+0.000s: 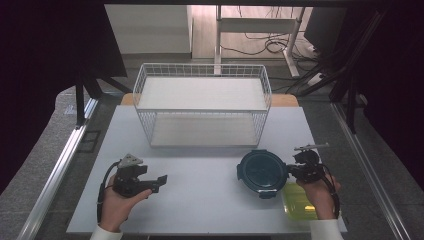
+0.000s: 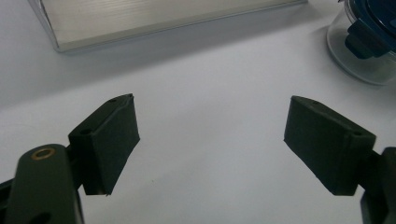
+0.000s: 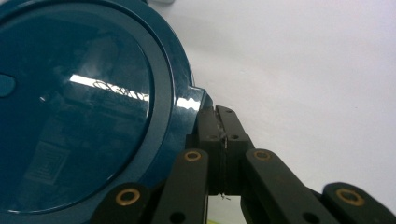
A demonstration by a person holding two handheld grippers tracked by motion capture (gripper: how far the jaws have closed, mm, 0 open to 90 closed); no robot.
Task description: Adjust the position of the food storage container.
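Two claws are sitting over the counter (image 1: 200,200). The right claw (image 3: 223,135) is squeezed tight, with nothing seen between its jaws. It is touching the side tab of the round blue lid (image 1: 262,172), which is lying just to its left. The left claw (image 2: 210,140) is wide apart and holding nothing. The lid is well off to its right, so the right claw is nearer.

Overhead, forward-down; gripper views close, perhaps table-level

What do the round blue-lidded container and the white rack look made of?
Round container: its lid looks like glossy dark blue plastic, mirroring ceiling lights; the body below seems clear glass or plastic. White rack: thin wire grid, probably coated metal, with flat matte shelves.
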